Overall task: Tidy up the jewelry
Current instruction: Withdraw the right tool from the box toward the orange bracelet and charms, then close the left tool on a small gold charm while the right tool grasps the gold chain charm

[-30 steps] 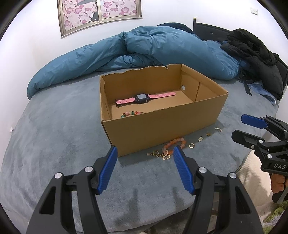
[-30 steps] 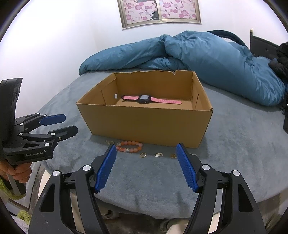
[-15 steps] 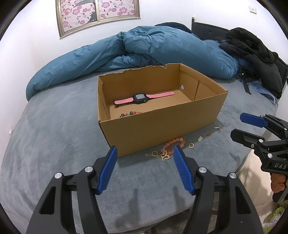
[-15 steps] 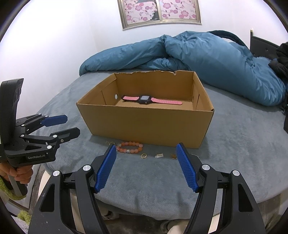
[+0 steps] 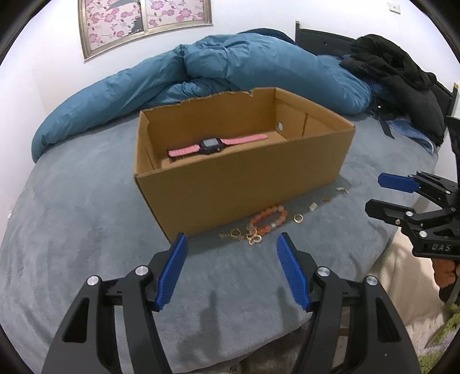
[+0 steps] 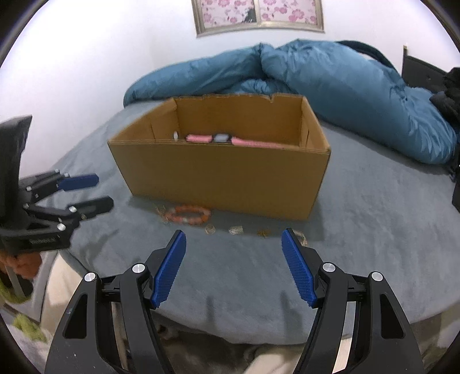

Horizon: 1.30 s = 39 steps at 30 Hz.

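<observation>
- The jewelry lies loose on the grey bed cover (image 5: pixel 72 224), in a short row along the front wall of an open cardboard box (image 5: pixel 244 184), near the bed's front edge.
- An orange bead bracelet (image 5: pixel 268 220) sits closest to the box, almost touching its front wall; in the right wrist view the same bracelet (image 6: pixel 189 215) is blurred.
- Just in front of it on the left lies a gold chain (image 5: pixel 240 236) with looped links, touching the bracelet's near side.
- To the right of the bracelet a small gold ring (image 5: pixel 298 218) lies flat, then a pale clasp-like piece (image 5: pixel 313 206), then two tiny bits too small to make out.
- Inside the box a pink-strapped watch (image 5: pixel 214 145) lies stretched out along the floor near the back wall.
- The left gripper (image 5: pixel 231 253) hovers above the cover just short of the chain, its blue pads spread wide with nothing between them.
- The right gripper (image 6: pixel 233 250) hangs off the bed's front edge facing the row, pads likewise apart and empty; the small pieces lie just beyond its fingertips.
- Behind the box a blue duvet (image 5: pixel 230 72) is bunched up along the far side of the bed, with dark clothing (image 5: pixel 402 80) heaped at the far right corner.
- A framed blossom picture (image 5: pixel 146 20) hangs on the white wall.
</observation>
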Tool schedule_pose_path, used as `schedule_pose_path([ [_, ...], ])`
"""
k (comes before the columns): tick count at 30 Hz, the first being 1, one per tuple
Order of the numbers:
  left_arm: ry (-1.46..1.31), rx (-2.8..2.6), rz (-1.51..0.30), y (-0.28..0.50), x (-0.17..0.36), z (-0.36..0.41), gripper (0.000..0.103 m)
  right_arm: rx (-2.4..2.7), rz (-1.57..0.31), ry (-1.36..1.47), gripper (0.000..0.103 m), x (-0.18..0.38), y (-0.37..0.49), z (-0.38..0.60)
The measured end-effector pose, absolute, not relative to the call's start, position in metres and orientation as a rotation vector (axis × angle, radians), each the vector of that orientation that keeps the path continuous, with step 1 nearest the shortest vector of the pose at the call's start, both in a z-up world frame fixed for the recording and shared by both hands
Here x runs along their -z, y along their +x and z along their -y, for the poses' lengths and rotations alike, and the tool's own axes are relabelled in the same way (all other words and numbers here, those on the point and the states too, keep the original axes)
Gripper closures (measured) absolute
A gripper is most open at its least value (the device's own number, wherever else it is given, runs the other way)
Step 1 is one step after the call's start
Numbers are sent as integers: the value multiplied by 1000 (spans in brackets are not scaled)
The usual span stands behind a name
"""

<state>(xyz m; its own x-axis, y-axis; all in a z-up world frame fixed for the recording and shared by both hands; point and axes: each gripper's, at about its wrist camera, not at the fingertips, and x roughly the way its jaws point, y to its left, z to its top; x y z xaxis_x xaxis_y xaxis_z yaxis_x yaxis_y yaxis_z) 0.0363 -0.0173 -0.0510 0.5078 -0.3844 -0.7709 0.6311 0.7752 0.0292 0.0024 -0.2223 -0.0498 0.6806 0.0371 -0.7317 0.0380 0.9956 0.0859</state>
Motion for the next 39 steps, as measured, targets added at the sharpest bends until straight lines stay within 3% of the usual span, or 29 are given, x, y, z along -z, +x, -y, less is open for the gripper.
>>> schedule_pose_path([
  [5,328,653,-852,38,65,20,41,-7,-847,63,38,67,5,225],
  [11,352,689,-850,41,78,26,41,-18,-859,34,46,79,14,228],
  [21,423,759,-852,48,98,46,67,-26,-881,27,64,91,20,244],
  [30,482,786,-861,59,116,64,69,-40,-907,13,65,99,27,260],
  [34,478,785,-883,65,123,66,78,-33,-912,18,65,101,29,266],
  [39,491,786,-896,69,129,70,81,-30,-915,29,65,102,27,269],
])
